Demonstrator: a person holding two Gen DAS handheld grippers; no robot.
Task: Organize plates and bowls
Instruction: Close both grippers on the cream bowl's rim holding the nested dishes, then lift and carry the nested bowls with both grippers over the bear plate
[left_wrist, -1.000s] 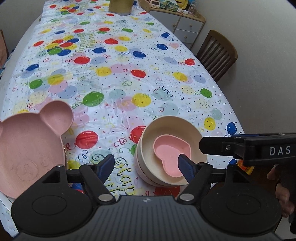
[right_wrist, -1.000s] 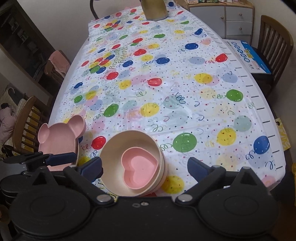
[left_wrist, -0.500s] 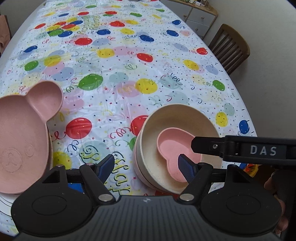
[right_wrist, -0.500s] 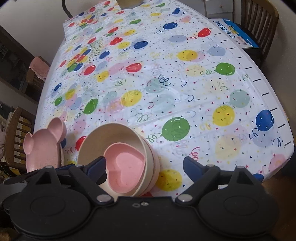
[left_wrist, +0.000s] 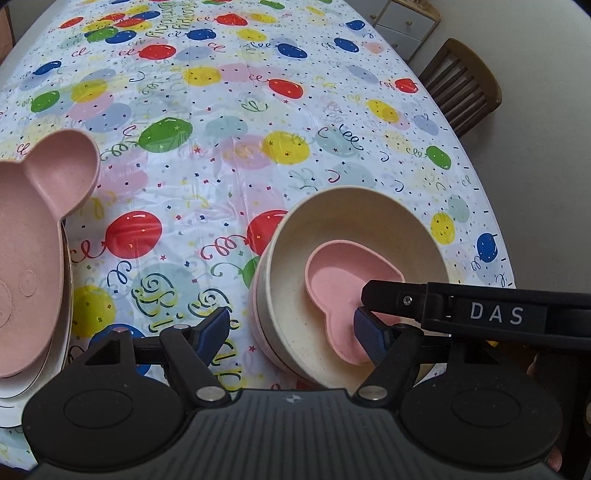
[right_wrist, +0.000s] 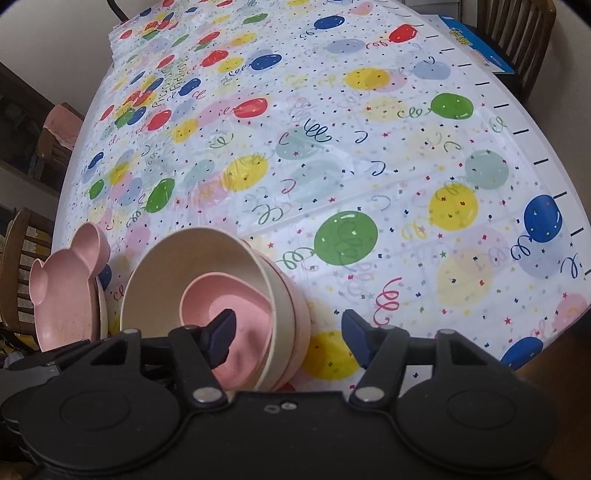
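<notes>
Closing right claw (right_wrist: 286, 338) straddling cream bowl (right_wrist: 192, 269) wall; not gripping

Left gripper (left_wrist: 291, 330): black body, ribbed centre, two round discs, silver pivot screws, dark blue pads. Right gripper (right_wrist: 288, 334): same build; finger side lettered "DAS" in white.

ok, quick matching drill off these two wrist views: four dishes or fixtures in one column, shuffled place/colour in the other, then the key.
Column 1
1. heart-shaped dish
2. cream bowl
3. bear-shaped plate
4. wooden chair

Column 2
A. off the table's far right edge, by the wall
B. pink, lying inside a larger bowl
C. pink, on top of a white plate at the left
D. top bowl of the nested stack, holding a smaller dish

Pairs: 1-B, 2-D, 3-C, 4-A
</notes>
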